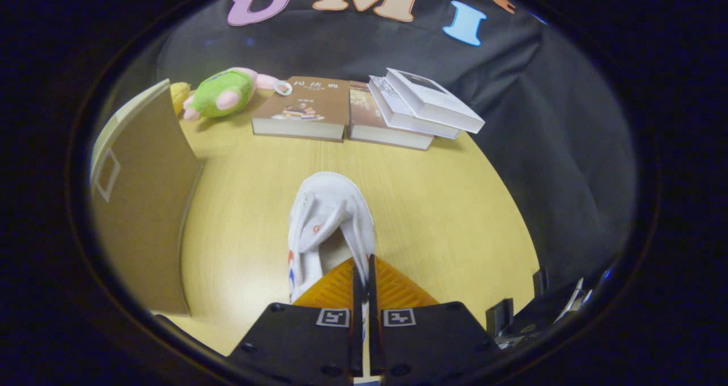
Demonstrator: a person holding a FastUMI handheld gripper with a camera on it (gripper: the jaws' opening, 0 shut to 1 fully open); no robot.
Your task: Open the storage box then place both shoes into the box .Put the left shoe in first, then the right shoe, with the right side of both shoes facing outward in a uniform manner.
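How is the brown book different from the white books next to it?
The brown book lies flat on the wooden table, while the white books sit stacked on top of another brown-covered book. The brown book has a dark cover with a picture; the white books are pale. All lie beyond the white shoe, which the hand-held gripper pinches with its fingers nearly together.

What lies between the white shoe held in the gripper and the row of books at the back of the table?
In the gripper view, only bare table lies between the white shoe and the books. The gripper is pinched shut on the shoe's collar.
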